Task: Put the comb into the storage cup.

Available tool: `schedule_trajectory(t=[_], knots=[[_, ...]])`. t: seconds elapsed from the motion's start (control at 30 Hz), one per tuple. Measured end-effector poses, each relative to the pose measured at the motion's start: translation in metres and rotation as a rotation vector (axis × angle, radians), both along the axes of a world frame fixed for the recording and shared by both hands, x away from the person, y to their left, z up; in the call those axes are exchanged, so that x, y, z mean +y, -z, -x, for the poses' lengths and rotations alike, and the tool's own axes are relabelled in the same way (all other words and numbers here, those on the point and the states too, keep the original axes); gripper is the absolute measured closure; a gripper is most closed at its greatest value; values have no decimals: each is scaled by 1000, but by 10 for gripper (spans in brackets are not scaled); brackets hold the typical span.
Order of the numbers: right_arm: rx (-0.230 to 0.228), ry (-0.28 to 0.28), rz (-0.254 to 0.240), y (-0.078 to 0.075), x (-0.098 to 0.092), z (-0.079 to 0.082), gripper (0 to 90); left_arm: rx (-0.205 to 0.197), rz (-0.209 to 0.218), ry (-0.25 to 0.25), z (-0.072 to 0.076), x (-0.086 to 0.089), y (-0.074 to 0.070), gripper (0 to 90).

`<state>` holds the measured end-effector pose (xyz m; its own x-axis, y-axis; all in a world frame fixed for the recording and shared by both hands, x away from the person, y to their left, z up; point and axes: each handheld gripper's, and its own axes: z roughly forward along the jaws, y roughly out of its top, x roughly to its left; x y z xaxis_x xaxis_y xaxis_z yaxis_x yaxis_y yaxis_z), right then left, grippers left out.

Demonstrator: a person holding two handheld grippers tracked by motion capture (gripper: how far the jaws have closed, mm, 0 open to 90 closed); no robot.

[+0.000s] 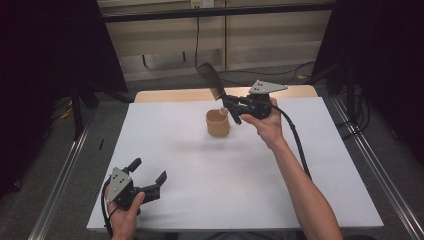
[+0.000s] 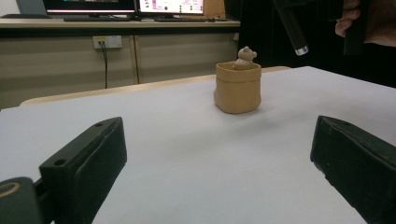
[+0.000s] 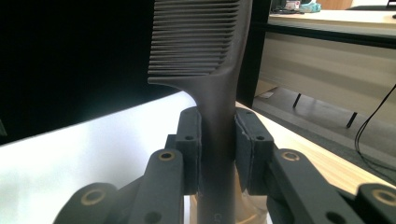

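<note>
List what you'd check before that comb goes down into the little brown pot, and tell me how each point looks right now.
1. Right hand-held gripper clamped on the comb handle: ok.
2. Comb handle end hanging over the pot: ok.
3. Pot standing upright on the white table: ok.
4. Room in the pot beside the small bear figure: cannot tell.
5. Left hand-held gripper open, well away from the pot: ok.

Comb [image 1: 212, 79] in right gripper [image 1: 233, 107] above cup [image 1: 218, 125]

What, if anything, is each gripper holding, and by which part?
The right gripper clamps a dark comb by its handle; the left gripper holds nothing.
</note>
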<state>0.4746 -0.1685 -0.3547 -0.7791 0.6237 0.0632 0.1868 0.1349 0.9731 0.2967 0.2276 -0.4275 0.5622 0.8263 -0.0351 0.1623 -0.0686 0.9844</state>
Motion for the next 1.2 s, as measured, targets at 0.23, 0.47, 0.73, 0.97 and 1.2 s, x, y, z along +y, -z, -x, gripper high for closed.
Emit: schedule_trajectory(t=[0.23, 0.47, 0.73, 0.97, 1.2], knots=[[3, -9, -38, 1, 10, -6, 729, -5, 13, -8, 0, 1, 0, 37], [-6, -20, -53, -2, 19, -14, 729, 10, 15, -2, -2, 0, 0, 37], [-26, -14, -46, -4, 31, -26, 729, 18, 38, 14, -4, -7, 1, 37], [-34, 6, -50, -4, 35, -37, 729, 26, 26, 19, -5, -8, 2, 37], [-40, 11, -62, 4, 42, -44, 729, 34, 43, 29, -2, -6, 0, 37]])
